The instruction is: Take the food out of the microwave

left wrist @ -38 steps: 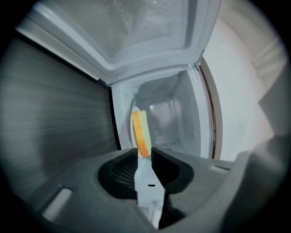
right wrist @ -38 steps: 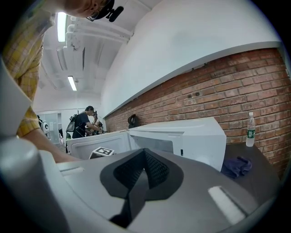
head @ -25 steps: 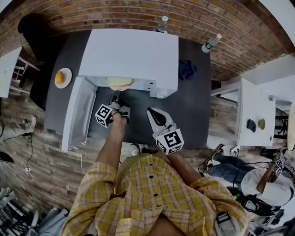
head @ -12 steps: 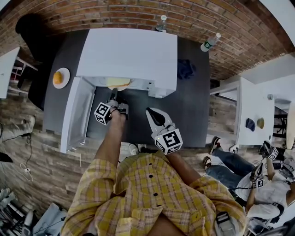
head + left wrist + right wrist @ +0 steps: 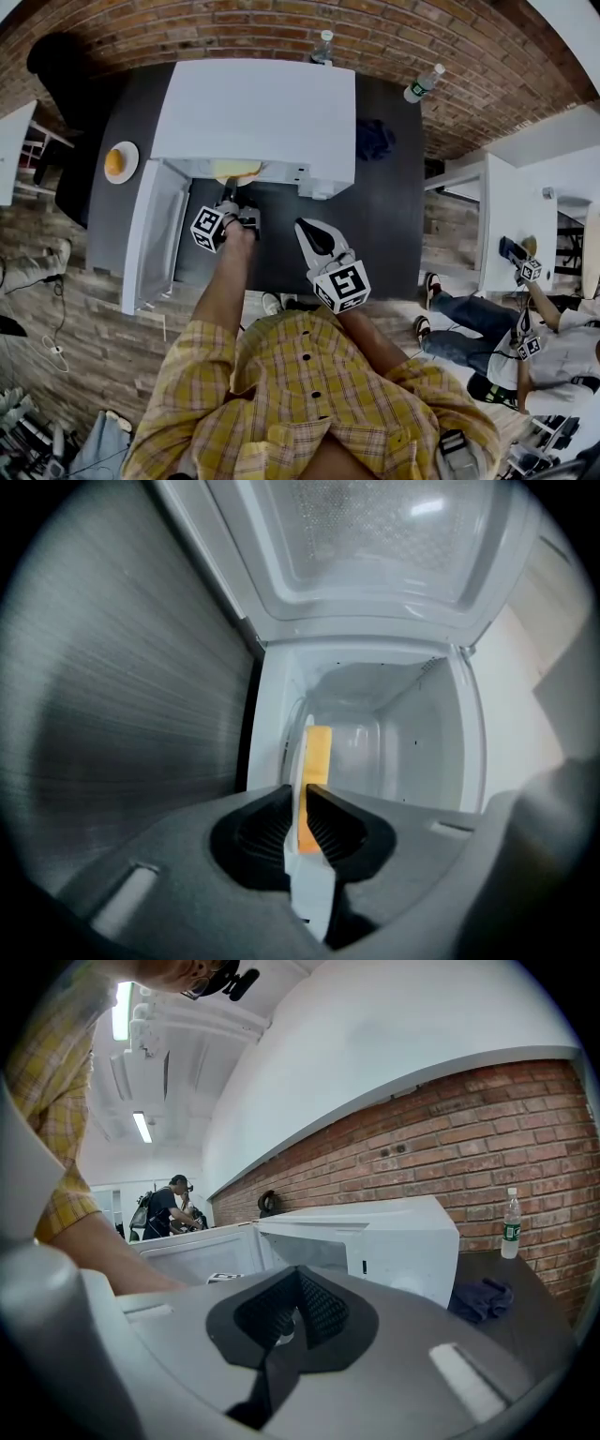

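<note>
The white microwave (image 5: 258, 112) stands on a dark table with its door (image 5: 150, 234) swung open to the left. A white plate (image 5: 302, 761) carrying yellow food (image 5: 319, 752) sits at the oven's mouth, and the food (image 5: 234, 171) shows there in the head view. My left gripper (image 5: 230, 194) reaches into the opening and is shut on the plate's rim (image 5: 302, 794). My right gripper (image 5: 306, 227) hovers over the table in front of the microwave's right side, shut on nothing (image 5: 295, 1283).
A small plate with an orange (image 5: 120, 161) lies left of the microwave. Two water bottles (image 5: 322, 47) (image 5: 421, 86) stand by the brick wall and a dark cloth (image 5: 375, 139) lies to the right. People sit at the far right near a white table (image 5: 511, 234).
My left gripper stays shut on the plate at the oven's mouth and both grippers have barely moved. The people at the right have shifted.
</note>
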`<control>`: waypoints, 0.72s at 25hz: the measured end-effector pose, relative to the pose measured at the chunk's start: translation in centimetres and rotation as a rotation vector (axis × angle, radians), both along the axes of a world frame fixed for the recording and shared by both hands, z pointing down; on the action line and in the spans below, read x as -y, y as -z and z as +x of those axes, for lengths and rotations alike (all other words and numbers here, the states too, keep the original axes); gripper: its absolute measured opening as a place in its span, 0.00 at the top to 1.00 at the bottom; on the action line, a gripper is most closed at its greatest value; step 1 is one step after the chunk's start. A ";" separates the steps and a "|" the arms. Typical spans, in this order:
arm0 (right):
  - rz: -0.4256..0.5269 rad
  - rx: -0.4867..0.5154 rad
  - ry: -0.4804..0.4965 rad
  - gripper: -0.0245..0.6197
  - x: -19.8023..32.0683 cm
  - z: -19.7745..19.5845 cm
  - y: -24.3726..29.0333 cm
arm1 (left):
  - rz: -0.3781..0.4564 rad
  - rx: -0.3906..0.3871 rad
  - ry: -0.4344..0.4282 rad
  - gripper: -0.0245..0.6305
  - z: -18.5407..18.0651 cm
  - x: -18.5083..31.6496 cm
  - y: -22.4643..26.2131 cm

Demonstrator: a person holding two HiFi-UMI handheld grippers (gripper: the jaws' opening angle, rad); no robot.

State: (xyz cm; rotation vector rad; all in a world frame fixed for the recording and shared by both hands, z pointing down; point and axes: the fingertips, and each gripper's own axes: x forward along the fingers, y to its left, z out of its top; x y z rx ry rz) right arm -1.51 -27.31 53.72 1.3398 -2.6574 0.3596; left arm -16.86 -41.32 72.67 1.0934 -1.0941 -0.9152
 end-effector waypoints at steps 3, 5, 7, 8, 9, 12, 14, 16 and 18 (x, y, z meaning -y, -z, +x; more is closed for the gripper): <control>-0.007 0.003 -0.002 0.96 0.0 0.1 -0.1 | -0.005 0.020 -0.012 0.93 0.1 0.0 -0.1; -0.008 0.005 -0.006 0.96 0.1 0.3 -0.2 | -0.004 0.040 -0.018 0.93 0.1 0.0 -0.2; -0.012 0.005 -0.007 0.96 0.1 0.4 -0.3 | 0.000 0.054 -0.022 0.94 0.0 -0.1 -0.2; -0.014 0.005 -0.007 0.96 0.0 0.4 -0.3 | 0.001 0.060 -0.026 0.94 0.1 -0.2 -0.2; -0.015 0.004 -0.006 0.96 0.0 0.4 -0.4 | 0.003 0.067 -0.030 0.94 0.1 -0.3 -0.2; -0.014 0.006 -0.003 0.96 -0.1 0.3 -0.3 | 0.008 0.077 -0.038 0.94 0.0 -0.6 0.0; -0.011 0.008 -0.001 0.96 -0.1 0.2 -0.1 | 0.010 0.072 -0.041 0.94 0.0 -0.8 0.2; -0.009 0.007 0.002 0.96 -0.2 0.1 0.0 | 0.015 0.066 -0.040 0.94 -0.1 -1.1 0.4; -0.007 0.006 0.002 0.96 -0.4 0.2 0.1 | 0.019 0.059 -0.038 0.94 -0.1 -1.4 0.6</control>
